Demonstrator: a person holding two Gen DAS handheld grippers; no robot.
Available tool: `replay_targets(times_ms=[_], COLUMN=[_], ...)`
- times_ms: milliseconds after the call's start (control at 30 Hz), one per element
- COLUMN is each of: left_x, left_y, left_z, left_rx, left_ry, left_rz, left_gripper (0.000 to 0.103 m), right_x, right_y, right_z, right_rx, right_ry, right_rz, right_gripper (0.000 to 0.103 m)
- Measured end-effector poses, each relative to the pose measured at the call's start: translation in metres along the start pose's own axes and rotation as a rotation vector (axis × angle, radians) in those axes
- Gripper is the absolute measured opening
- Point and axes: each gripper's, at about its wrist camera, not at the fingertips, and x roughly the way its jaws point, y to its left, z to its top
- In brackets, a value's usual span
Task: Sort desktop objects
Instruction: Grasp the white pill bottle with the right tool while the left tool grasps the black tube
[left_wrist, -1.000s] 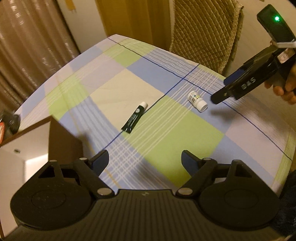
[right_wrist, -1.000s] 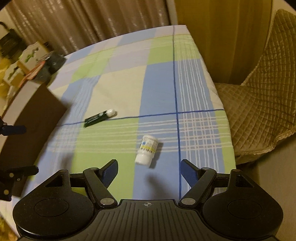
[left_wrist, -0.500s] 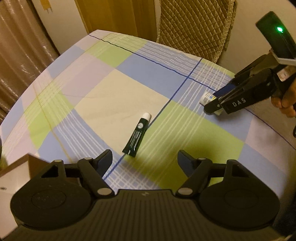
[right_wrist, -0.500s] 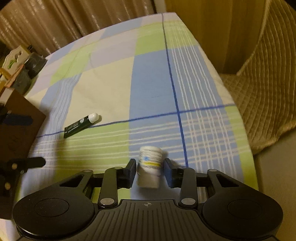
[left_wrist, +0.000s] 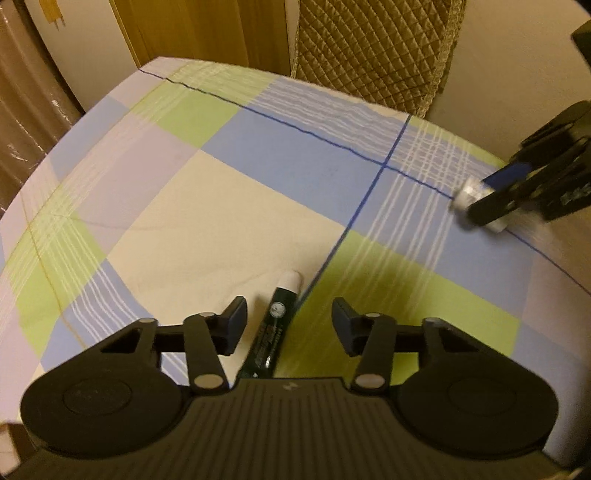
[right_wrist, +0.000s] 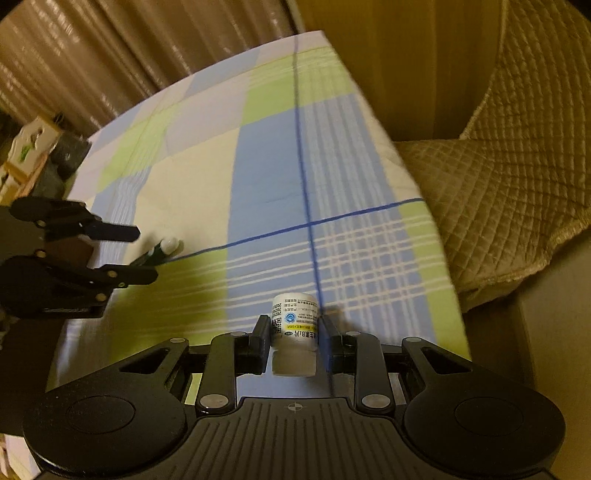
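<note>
A small white pill bottle (right_wrist: 294, 330) with a printed label is clamped between the fingers of my right gripper (right_wrist: 294, 338), cap toward the camera, held just above the checked tablecloth (right_wrist: 258, 173). From the left wrist view the same bottle (left_wrist: 466, 192) shows blurred in the right gripper (left_wrist: 491, 199) at far right. A dark green tube with a white cap (left_wrist: 275, 326) lies on the cloth between the spread fingers of my open left gripper (left_wrist: 289, 321). The right wrist view shows that tube (right_wrist: 162, 251) inside the left gripper (right_wrist: 142, 254); neither finger touches it.
A quilted tan chair (right_wrist: 509, 177) stands against the table's right side, its back (left_wrist: 373, 48) beyond the far edge. Boxes and dark items (right_wrist: 40, 155) crowd the far left corner. Brown curtains (right_wrist: 129, 48) hang behind. The cloth (left_wrist: 229, 192) stretches ahead of the left gripper.
My right gripper closed fully on the pill bottle and lifted it slightly. My left gripper moved forward and down until the green tube lies between its fingers, which have narrowed a little.
</note>
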Motion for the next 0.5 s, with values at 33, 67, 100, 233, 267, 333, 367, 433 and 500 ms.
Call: replay_targets(times_ms=[33, 67, 100, 233, 267, 333, 367, 433, 500], left_x=[0.004, 0.006, 0.01, 0.017, 0.016, 0.014, 0.012, 0.01, 0.006], left_y=[0.003, 0.005, 0.008, 0.016, 0.015, 0.006, 0.003, -0.002, -0.006], left_z=[0.001, 0.001, 0.0, -0.005, -0.006, -0.01, -0.012, -0.016, -0.021], left_rx=[-0.004, -0.006, -0.01, -0.06, -0.064, -0.039, -0.038, -0.043, -0.063], left_ry=[0.006, 0.01, 0.016, 0.013, 0.01, 0.002, 0.002, 0.002, 0.005], left_rz=[-0.006, -0.014, -0.023, -0.063, -0.059, -0.058, -0.056, -0.061, -0.07], left_gripper=[0.038, 0.035, 0.033, 0.024, 0.021, 0.014, 0.014, 0.014, 0.014], right_x=[-0.002, -0.003, -0.004, -0.007, -0.008, -0.009, -0.009, -0.011, -0.014], right_y=[-0.002, -0.005, -0.008, -0.013, -0.014, -0.014, -0.013, -0.011, -0.007], right_z=[0.001, 0.001, 0.001, -0.001, -0.001, -0.002, -0.002, -0.003, -0.004], right_rx=[0.007, 0.013, 0.024, 0.05, 0.051, 0.052, 0.053, 0.049, 0.04], right_ry=[-0.001, -0.002, -0.001, -0.003, -0.002, -0.002, 0.0, -0.002, -0.003], right_rz=[-0.002, -0.004, -0.004, -0.002, -0.001, 0.003, 0.006, 0.009, 0.014], right_gripper=[0.026, 0.026, 0.026, 0.026, 0.026, 0.026, 0.026, 0.026, 0.026])
